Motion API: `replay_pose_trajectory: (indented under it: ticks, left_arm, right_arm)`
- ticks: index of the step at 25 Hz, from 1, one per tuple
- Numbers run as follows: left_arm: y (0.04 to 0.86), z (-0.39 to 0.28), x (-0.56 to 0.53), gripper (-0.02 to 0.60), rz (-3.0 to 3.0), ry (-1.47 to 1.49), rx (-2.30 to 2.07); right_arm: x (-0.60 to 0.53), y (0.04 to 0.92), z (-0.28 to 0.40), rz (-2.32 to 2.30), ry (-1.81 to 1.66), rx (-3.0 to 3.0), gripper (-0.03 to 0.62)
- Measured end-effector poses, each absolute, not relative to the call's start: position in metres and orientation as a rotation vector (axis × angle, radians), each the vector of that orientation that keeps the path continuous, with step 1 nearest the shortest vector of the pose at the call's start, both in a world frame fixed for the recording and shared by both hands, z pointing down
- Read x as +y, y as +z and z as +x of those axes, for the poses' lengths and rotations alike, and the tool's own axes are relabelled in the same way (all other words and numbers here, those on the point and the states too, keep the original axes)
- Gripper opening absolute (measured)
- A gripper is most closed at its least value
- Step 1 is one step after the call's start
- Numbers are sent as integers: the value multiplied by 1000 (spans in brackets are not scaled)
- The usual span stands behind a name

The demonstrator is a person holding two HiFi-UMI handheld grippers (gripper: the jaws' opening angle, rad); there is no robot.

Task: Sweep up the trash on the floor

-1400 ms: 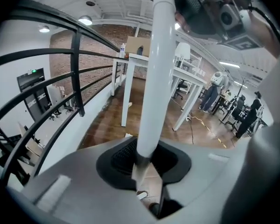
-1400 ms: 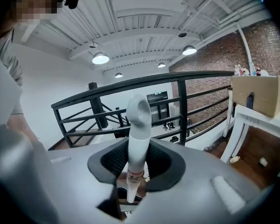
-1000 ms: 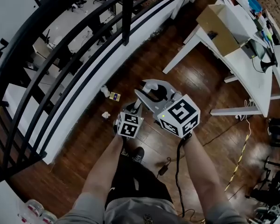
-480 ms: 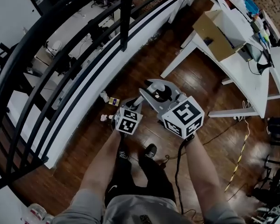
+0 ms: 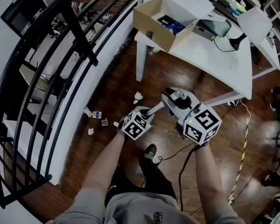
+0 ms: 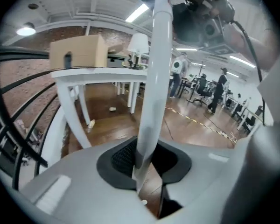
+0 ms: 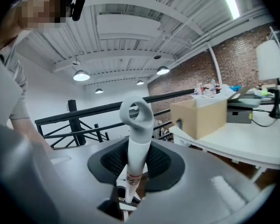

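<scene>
Both grippers hold a white broom handle. My left gripper grips it low down, its jaws closing on the pole that slants up to my right gripper. In the left gripper view the pole crosses between the pads of the left gripper. My right gripper is shut near the top, with the loop end sticking out past its jaws. The broom's head is hidden. Trash lies on the wood floor to the left: crumpled paper, a small box and white scraps.
A black railing runs along the left over a white ledge. A white table with an open cardboard box stands ahead, its leg close to the trash. A black cable and striped tape lie on the floor.
The person has walked along the railing toward the table, carrying both grippers and the handle. The table and box now fill the top, and more trash shows at the left.
</scene>
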State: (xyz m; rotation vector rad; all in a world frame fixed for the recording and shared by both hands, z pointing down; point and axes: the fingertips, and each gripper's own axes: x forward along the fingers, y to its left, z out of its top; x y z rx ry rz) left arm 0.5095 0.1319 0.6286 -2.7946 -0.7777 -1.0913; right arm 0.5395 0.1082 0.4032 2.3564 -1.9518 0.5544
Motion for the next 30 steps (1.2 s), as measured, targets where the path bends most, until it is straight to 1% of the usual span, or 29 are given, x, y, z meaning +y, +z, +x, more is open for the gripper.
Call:
replay_pose_trajectory:
  ticks: [6, 11, 17, 23, 27, 30]
  left_arm:
    - [629, 565, 251, 71, -2545, -1060, -1157]
    - [632, 609, 293, 75, -2412, -986, -1293]
    - [639, 661, 297, 80, -2330, -892, -1389]
    - [658, 702, 276, 84, -2301, -844, -1476]
    - [679, 715, 243, 84, -2274, -888, -1488]
    - [682, 713, 216, 83, -2289, -912, -1488]
  right_arm:
    - [235, 398, 599, 2572, 551, -1780, 81]
    - [284, 397, 626, 2657, 518, -1640, 80]
    - [286, 403, 663, 2736, 486, -1507, 78]
    - [262, 422, 699, 2824, 528, -1354, 78]
    - [220, 443, 712, 2774, 596, -1384, 77]
    - [194, 448, 717, 2756, 631, -1434, 77]
